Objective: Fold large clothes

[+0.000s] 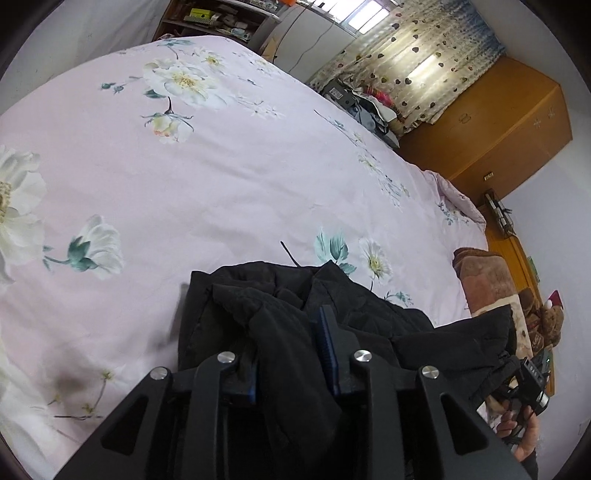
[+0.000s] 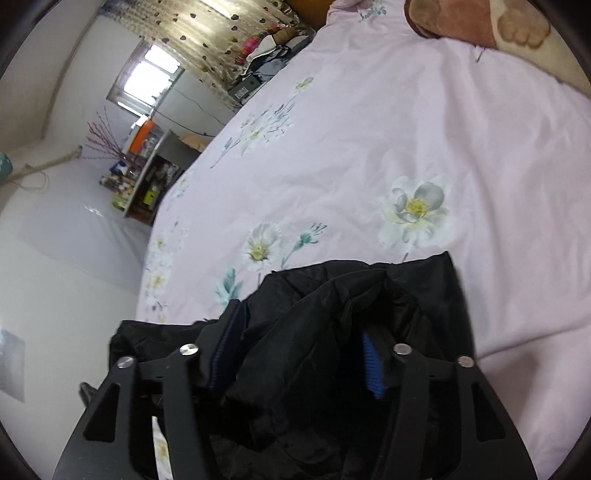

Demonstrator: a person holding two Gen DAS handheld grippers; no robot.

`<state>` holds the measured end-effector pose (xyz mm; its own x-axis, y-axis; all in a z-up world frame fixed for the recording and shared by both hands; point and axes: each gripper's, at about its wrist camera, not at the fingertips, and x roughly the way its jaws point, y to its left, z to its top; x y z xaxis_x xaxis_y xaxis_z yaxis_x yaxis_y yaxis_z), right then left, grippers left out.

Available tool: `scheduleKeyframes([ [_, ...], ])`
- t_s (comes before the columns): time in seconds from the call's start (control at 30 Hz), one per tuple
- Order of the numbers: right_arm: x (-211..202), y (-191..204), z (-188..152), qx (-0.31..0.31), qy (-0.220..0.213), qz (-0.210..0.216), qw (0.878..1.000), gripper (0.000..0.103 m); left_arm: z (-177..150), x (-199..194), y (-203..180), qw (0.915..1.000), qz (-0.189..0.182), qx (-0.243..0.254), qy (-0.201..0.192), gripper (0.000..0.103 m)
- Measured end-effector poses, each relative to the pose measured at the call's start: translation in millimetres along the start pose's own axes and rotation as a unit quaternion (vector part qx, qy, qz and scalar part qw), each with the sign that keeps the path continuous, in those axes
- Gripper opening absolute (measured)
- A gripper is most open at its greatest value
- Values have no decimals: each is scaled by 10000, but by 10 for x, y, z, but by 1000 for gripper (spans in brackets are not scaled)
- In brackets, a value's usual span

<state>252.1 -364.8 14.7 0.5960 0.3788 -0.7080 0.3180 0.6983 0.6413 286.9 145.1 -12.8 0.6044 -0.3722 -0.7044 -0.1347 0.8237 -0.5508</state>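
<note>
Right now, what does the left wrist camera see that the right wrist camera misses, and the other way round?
Only the left wrist view shows the wooden wardrobe, a teddy bear and the person's hand carrying the other hand-held gripper. Only the right wrist view shows the dried branches by the white wall and a teal ball at the frame edge. Both show the black jacket bunched between blue-padded fingers, the pink floral bedspread, the heart-print curtain, the cluttered shelf and the brown blanket.
</note>
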Motion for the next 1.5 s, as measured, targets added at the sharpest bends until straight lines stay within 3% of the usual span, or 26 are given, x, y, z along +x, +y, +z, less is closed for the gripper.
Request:
scheduleKeyframes([
  [0.17,196,-176,-22,485,58,22,9988,61,6,124,94,9990,-172,-405,77,38],
  [0.23,142,-156,-3,439,48,84,9990,62,41,16,83,9984,-382,-427,-16,52],
  [0.33,25,-76,61,264,0,180,9995,65,135,-188,14,9970,-643,-364,-239,65],
  [0.57,-142,44,120,21,-94,357,9993,70,224,-258,-58,9977,-596,-186,-278,68],
  [0.67,-203,11,152,-93,-217,298,9993,70,227,-285,-24,9969,-646,-210,-394,71],
  [0.8,-203,25,91,-398,-351,88,9986,70,232,-322,-62,9972,-399,-14,-626,75],
  [1.0,-15,268,-198,-1411,-428,-400,9883,70,126,-237,-297,9965,-128,673,-480,75],
  [1.1,109,463,-423,-2076,-440,-738,9744,70,-62,-110,-538,9918,-72,1250,-274,75],
  [1.27,259,670,-811,-2977,-558,-1001,9478,70,-471,139,-974,9691,39,2466,-79,75],
  [1.4,456,645,-899,-3252,-356,-1127,9382,70,-466,433,-963,9662,173,2565,178,75],
  [1.5,647,555,-784,-3281,-263,-1401,9338,70,-375,579,-939,9621,428,2690,120,75],
])
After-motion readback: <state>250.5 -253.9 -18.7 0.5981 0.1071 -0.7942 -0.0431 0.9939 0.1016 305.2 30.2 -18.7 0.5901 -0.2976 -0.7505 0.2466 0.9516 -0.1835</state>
